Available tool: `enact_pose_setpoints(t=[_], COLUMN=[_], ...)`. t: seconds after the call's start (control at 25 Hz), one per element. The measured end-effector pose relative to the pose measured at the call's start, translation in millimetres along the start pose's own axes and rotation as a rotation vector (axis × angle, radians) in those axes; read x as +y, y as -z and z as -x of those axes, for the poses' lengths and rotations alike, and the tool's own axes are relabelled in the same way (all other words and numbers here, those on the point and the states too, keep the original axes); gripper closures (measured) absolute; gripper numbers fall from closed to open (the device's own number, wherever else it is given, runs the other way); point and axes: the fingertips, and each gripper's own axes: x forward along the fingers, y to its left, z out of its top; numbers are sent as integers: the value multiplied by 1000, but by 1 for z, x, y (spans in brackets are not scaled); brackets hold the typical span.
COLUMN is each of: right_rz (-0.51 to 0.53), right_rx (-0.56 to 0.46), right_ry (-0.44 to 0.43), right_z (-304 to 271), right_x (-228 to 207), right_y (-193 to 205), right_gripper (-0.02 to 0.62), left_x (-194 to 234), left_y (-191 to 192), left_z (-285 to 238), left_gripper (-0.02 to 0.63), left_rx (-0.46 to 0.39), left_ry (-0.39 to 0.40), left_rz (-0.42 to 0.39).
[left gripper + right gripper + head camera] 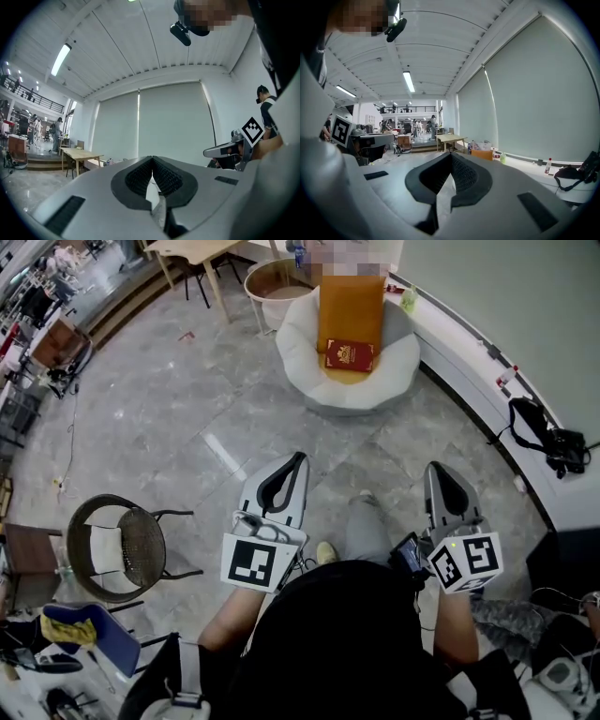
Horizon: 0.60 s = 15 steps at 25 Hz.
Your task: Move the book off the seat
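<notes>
Head view: flat rectangular dark-red book [349, 355] lies on an orange cushion [351, 301] in a round white padded seat [302, 338], far across the glossy tiled floor [187, 409]; left gripper [300, 458] and right gripper [433, 469] near, well apart from it. Left gripper view: ribbed black pads [136, 176] pressed together, nothing between. Right gripper view: same, empty.

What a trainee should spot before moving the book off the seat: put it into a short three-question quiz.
1. True or false: the dark red hardcover book lies on the floor.
2. What is directly under the book? A. the orange rectangular cushion on the white round padded seat; B. a wooden table; C. a black wicker chair.
3. Fill in: the left tongs and the right tongs are both ____, with nothing between them.
Key: 1 false; 2 A; 3 shut.
</notes>
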Motion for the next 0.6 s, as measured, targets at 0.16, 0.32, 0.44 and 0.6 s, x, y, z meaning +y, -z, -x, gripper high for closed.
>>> enact_pose_setpoints(t=[0.16, 0.32, 0.44, 0.6], right_rz=[19, 23, 24, 26], right_rx=[10, 12, 11, 10], right_ry=[-1, -9, -17, -19], right_z=[-6, -16, -26, -40], right_x=[2, 5, 3, -1], right_y=[5, 5, 4, 4], right_gripper=[583, 583, 583, 583], left_x=[5, 13, 18, 26], left_y=[7, 8, 9, 10], left_z=[3, 3, -3, -14], left_gripper=[592, 592, 592, 592], left_rx=[8, 14, 15, 12], left_ry=[-6, -18, -23, -25], left_rz=[6, 6, 4, 11])
